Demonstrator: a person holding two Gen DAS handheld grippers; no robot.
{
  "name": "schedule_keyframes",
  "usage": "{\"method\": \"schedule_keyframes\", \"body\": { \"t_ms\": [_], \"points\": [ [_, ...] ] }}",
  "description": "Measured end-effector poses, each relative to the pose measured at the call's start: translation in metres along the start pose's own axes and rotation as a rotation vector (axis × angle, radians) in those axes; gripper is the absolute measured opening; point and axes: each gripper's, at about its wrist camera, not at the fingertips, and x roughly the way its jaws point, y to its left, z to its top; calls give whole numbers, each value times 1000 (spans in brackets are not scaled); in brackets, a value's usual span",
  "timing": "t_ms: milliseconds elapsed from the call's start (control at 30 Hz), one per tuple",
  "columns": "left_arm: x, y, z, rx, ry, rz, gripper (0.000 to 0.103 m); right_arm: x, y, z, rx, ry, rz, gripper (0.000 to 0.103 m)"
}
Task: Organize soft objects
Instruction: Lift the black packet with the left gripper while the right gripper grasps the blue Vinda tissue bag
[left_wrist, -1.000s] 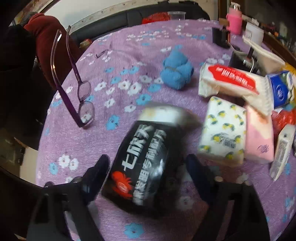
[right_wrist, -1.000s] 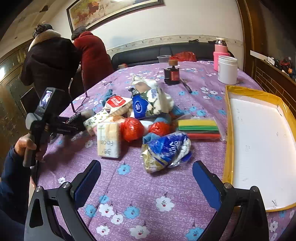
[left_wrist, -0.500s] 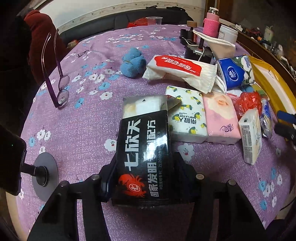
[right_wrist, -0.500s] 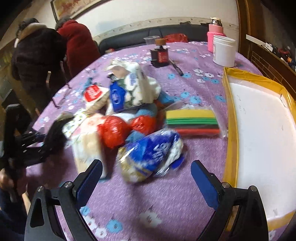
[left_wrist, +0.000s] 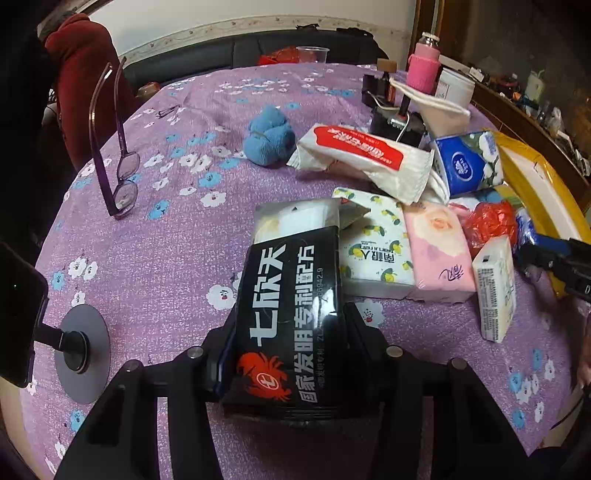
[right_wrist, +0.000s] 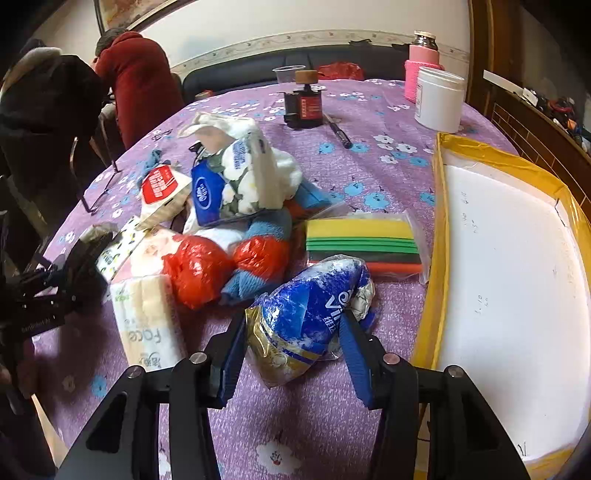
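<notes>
- Purple floral tabletop (left_wrist: 177, 258), pile of soft packs in the middle.
- Glasses (left_wrist: 118, 177) stand far left.
- Left hand-held gripper (left_wrist: 288, 354) closing, pads pressing the black pack (left_wrist: 291, 317) near the front edge.
- Right hand-held gripper (right_wrist: 291, 354) closing on the blue bag (right_wrist: 310, 310), beside the yellow tray (right_wrist: 439, 229).

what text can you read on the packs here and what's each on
"七欣天" and "国家发明专利配方": black pack in the left gripper, whose jaws are closing.
"Face": cream tissue pack.
"Vin...", cut off: blue bag between the closing jaws of the right gripper.
Red-label wipes pack: too blurred to read.
</notes>
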Motion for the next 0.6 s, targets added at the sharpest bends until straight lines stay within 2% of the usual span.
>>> {"method": "schedule_keyframes", "body": {
  "t_ms": [200,600],
  "points": [
    [-12,-2,-1,2,-21,-3,51,-13,7,-3,-11,-43,45,53],
    [-33,-9,5,6,-59,-39,51,-35,10,-8,-3,-102,80,53]
  ]
}}
